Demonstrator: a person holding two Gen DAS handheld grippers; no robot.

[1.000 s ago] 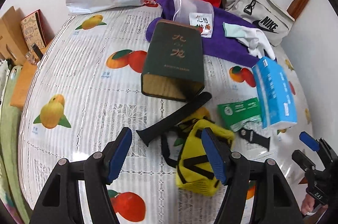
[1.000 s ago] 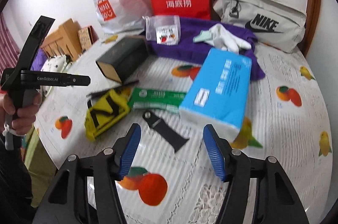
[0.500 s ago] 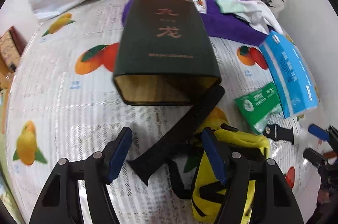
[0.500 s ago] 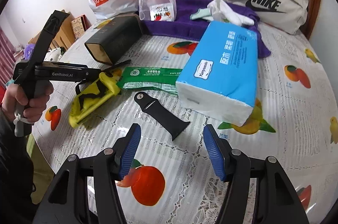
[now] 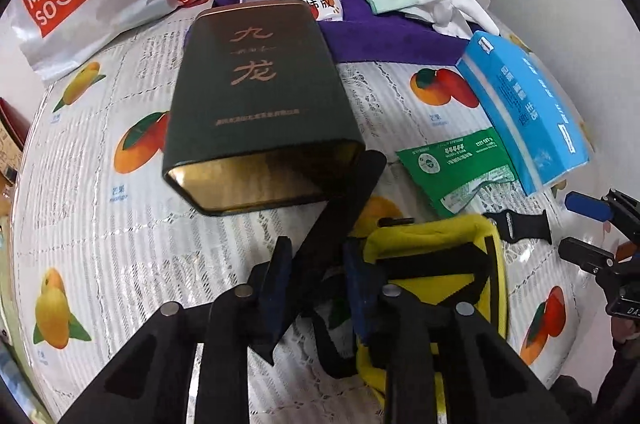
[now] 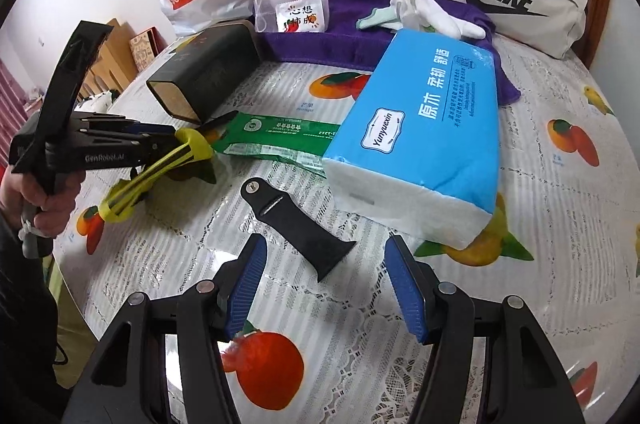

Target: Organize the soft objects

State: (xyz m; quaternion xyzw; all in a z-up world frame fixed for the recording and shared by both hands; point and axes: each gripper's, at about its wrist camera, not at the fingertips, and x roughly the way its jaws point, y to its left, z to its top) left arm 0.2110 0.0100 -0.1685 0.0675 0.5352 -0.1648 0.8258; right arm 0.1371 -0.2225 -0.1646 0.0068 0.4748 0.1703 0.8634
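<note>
Lowered left tool (image 5: pixel 314 278) closing narrowly around black strap (image 5: pixel 340 208); strap's long axis runs diagonally toward tin (image 5: pixel 256 96).

The right tool (image 6: pixel 324 288) hangs open over a black strap piece (image 6: pixel 298 228) beside the blue tissue pack (image 6: pixel 424 140).

The left tongs (image 5: pixel 316 276) hide part of the yellow pouch (image 5: pixel 440 264).

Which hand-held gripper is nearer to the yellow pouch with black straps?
Left. The left hand-held gripper is right at the yellow pouch, its jaws closing beside a long black strap. The right hand-held gripper hovers apart, over a short black strap piece.
</note>
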